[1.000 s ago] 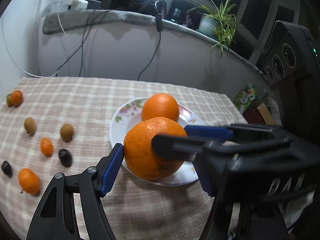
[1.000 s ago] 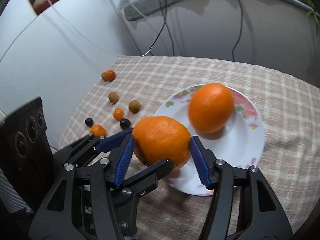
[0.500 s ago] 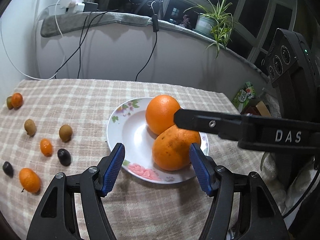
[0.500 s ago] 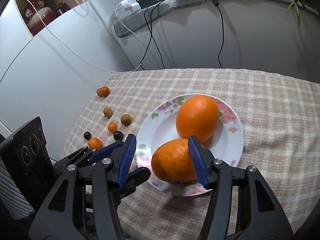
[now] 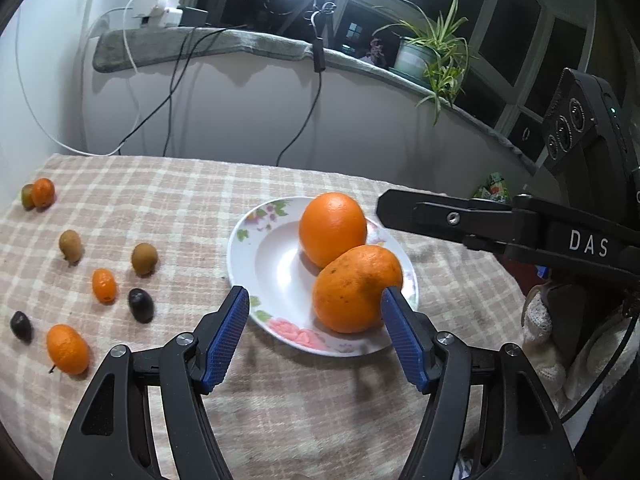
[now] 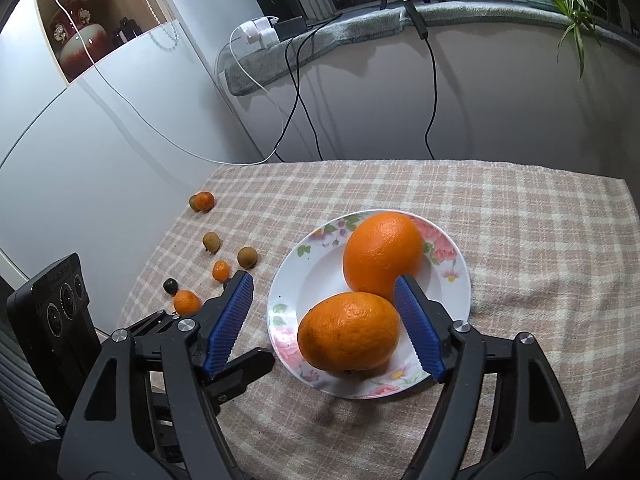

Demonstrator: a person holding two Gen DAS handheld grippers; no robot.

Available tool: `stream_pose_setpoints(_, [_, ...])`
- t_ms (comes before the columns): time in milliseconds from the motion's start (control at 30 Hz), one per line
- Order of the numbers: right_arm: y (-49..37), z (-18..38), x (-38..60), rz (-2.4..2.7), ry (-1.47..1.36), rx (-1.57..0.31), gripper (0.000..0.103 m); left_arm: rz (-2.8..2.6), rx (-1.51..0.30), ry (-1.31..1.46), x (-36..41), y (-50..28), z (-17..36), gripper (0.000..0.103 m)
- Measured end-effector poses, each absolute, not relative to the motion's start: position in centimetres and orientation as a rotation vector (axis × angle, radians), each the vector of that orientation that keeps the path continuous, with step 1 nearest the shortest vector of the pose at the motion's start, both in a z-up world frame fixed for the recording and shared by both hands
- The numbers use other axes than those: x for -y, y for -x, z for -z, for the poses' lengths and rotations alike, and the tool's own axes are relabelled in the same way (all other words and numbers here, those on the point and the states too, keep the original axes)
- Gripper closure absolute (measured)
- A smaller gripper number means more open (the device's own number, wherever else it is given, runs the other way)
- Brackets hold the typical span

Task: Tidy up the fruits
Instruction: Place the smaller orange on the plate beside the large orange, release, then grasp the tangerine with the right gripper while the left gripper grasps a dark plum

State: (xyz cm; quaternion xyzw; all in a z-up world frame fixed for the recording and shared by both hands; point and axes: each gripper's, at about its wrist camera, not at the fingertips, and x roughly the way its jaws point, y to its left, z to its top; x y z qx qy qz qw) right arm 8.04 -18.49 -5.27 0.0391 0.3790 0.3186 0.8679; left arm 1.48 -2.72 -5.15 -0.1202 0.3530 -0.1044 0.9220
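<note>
Two large oranges lie touching on a white flowered plate (image 5: 272, 268) (image 6: 316, 280): a near one (image 5: 354, 290) (image 6: 348, 332) and a far one (image 5: 332, 230) (image 6: 382, 254). My left gripper (image 5: 314, 320) is open and empty above the plate's near rim. My right gripper (image 6: 324, 312) is open and empty, raised over the near orange; it also shows in the left wrist view (image 5: 460, 220). Several small fruits lie on the cloth left of the plate: kumquats (image 5: 104, 286) (image 6: 221, 271), brown ones (image 5: 144, 258) (image 6: 247, 257) and dark ones (image 5: 141, 305) (image 6: 170, 286).
A checked cloth (image 5: 180, 200) (image 6: 520, 220) covers the table. A white wall with hanging cables (image 5: 176, 92) stands behind it. A ledge holds a potted plant (image 5: 428, 60) and a charger (image 5: 154, 10).
The right gripper set the near orange on the plate, opened and drew back upward. The left gripper stayed open and pulled back a little.
</note>
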Motion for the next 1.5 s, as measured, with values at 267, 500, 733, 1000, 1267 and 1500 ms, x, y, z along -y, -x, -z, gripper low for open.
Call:
stream_pose_setpoints(267, [-7.1,5.2,16.9,-0.683,-0.03,-0.745,0.027,0.147,-0.734,0.247,0.5,-0.5,5.4,0.035])
stream_pose_setpoints(500, [-5.8,5.6,13.9,-0.748,0.009,-0.7,0.027,0.048,-0.729,0.268,-3.9,1.5,6.0,0.035])
stream_pose_setpoints(733, [-4.3,6.8,9.2,-0.814,0.16,-0.707,0.027,-0.07,-0.729,0.297,-9.0,3.4,6.8,0.035])
stream_pose_setpoints(1000, [-3.5,8.6,5.4,-0.897,0.227,-0.736,0.027,-0.133,-0.743,0.347,-13.2,4.4,8.1,0.049])
stream_pose_setpoints(1267, [-2.8,10.3,1.3,-0.97,0.293,-0.788,0.041,-0.152,-0.764,0.393,-15.5,3.7,9.4,0.061])
stream_pose_setpoints(1500, [-2.9,12.1,-2.0,-1.009,0.328,-0.836,0.044,-0.182,-0.8,0.401,-17.0,2.7,10.7,0.062])
